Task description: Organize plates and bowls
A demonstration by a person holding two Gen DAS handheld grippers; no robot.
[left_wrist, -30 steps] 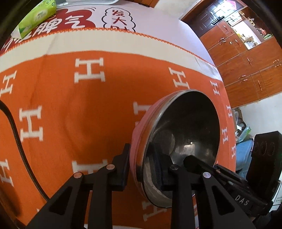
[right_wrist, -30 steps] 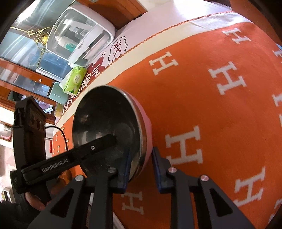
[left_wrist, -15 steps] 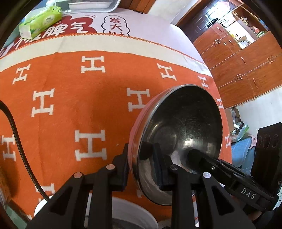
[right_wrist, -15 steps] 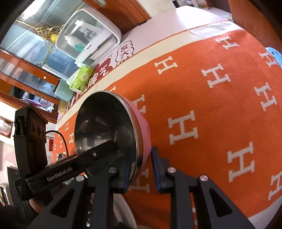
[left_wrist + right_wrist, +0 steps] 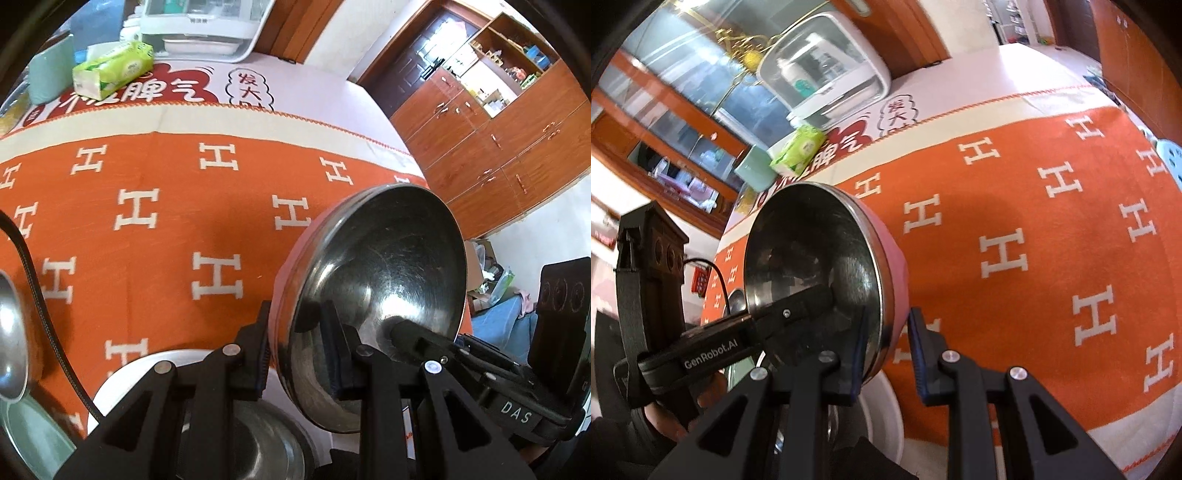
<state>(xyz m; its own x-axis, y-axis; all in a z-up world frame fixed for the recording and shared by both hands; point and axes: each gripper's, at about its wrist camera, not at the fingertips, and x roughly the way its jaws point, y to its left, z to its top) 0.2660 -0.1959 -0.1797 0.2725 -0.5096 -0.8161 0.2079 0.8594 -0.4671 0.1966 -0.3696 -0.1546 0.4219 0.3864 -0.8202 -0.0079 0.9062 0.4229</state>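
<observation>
Both my jaws pinch opposite rims of the pink bowl, held tilted on edge; white plate sits directly below, left gripper nearer it.

Counts: 2 bowls certain, 1 plate, 2 grippers, 1 each of the rest.
Bowls: pink bowl, steel bowl at tabletop's near edge; a steel rim at left edge is cut off, kind unclear. One white plate, one green dish at near-left corner. Left gripper, right gripper. Far edge: one tissue pack, one cup, one white box. One cable.
</observation>
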